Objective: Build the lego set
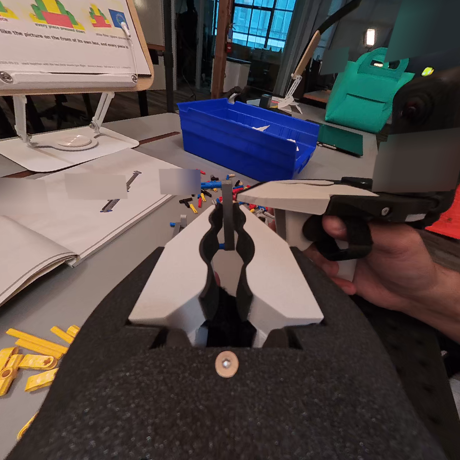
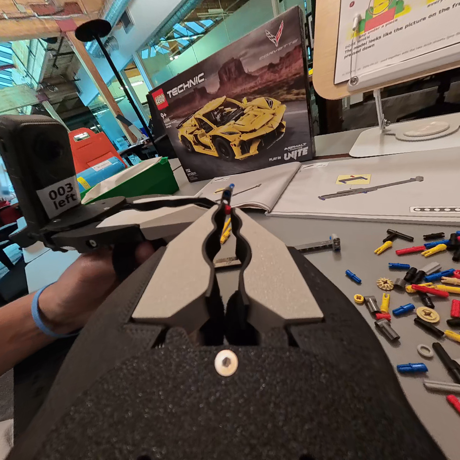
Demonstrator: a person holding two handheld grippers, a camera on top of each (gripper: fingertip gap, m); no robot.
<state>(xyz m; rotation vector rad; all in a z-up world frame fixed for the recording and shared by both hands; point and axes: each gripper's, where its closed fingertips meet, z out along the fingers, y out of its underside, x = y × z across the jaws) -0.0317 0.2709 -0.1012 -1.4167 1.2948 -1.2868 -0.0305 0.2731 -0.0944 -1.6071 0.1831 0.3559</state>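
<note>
My left gripper (image 1: 227, 210) is shut on a dark grey beam (image 1: 228, 199) and holds it upright above the table; a blue pin (image 1: 221, 246) sticks out of the beam low down. My right gripper (image 2: 226, 211) is shut on a small red pin (image 2: 227, 208) at its fingertips. In the left wrist view the right gripper (image 1: 239, 196) comes in from the right, and its tip touches the beam's upper part. In the right wrist view the left gripper (image 2: 211, 202) comes in from the left, with the beam (image 2: 226, 194) just beyond the red pin.
Loose red, blue, yellow and black pins (image 2: 423, 286) lie at the right. A grey beam assembly (image 2: 321, 245) lies near them. Also here: an open instruction booklet (image 1: 74, 211), yellow pieces (image 1: 32, 358), a blue bin (image 1: 249, 139), a green bin (image 2: 149, 179), the set's box (image 2: 236, 112) and a document stand (image 1: 69, 142). The tips of both grippers are at nearly the same place.
</note>
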